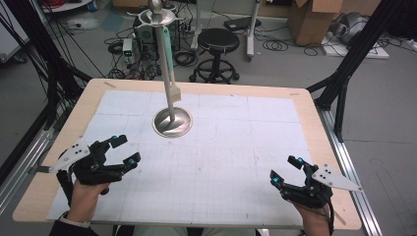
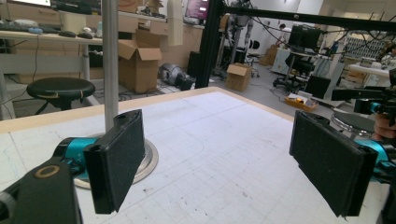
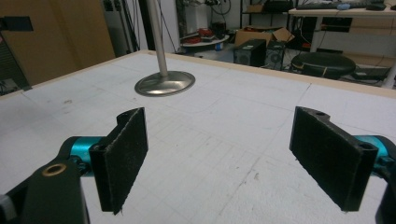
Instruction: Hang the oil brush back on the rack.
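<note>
- Stand (image 1: 171, 122): a metal stand with a round base and an upright pole sits on the far-centre part of the mat, left of the midline. A flat plate and a knob top the pole; a pale tag hangs partway down it. Nothing touches it.
- Mat (image 1: 236, 162): a white gridded sheet covers most of the table (image 1: 319, 123), whose wooden edge shows all round. Faint marks and specks dot the sheet; otherwise it is bare apart from the stand.
- Room: grey floor beyond the table, with a black stool (image 1: 218, 42), cardboard boxes (image 1: 314, 19), loose cables and electronics, and black frame legs at both sides.
- Left gripper (image 1: 120, 150): over the near-left part of the mat, well apart from the stand, held in the left hand (image 1: 86, 191), the forearm coming in from the bottom edge. Jaws spread wide and pointing forward and right, nothing between them. In the left gripper view the stand's base shows just behind the left pad (image 2: 116, 158).
- Right gripper (image 1: 285, 169): over the near-right part of the mat, held in the right hand (image 1: 314, 216), jaws pointing forward and left. Jaws spread wide, empty. In the right gripper view the stand (image 3: 164, 83) lies well ahead, beyond the pads (image 3: 122, 156).
- The two grippers are well apart from each other, at opposite near corners.
</note>
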Demonstrator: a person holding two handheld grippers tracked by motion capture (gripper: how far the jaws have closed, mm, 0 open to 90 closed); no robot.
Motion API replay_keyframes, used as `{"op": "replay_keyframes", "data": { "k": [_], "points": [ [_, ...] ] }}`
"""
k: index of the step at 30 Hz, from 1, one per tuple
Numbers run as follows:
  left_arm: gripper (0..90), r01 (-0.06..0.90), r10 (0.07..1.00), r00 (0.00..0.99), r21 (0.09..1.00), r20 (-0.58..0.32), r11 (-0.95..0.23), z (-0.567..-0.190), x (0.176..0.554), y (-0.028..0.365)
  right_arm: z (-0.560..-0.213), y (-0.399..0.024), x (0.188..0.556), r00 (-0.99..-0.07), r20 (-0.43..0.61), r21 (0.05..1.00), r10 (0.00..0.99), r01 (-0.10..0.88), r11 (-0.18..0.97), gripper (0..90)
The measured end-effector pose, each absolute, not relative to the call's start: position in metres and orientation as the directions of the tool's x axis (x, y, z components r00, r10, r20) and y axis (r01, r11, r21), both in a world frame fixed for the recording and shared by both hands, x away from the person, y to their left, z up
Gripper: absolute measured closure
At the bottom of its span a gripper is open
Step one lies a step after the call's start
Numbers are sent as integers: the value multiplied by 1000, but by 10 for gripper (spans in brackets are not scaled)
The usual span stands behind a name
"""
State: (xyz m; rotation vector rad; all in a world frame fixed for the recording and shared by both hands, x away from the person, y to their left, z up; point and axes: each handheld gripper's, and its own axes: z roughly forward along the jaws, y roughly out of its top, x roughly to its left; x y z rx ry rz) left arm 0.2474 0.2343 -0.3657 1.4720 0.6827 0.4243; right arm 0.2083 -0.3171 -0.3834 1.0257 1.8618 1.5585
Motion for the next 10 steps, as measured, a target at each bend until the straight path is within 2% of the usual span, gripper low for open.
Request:
{"op": "replay_keyframes", "data": {
  "k": [10],
  "points": [
    [185, 139, 650, 745, 988, -149, 67, -367, 248, 235, -383, -316, 208, -592, 88, 971, 801, 231, 64, 184]
  ]
}}
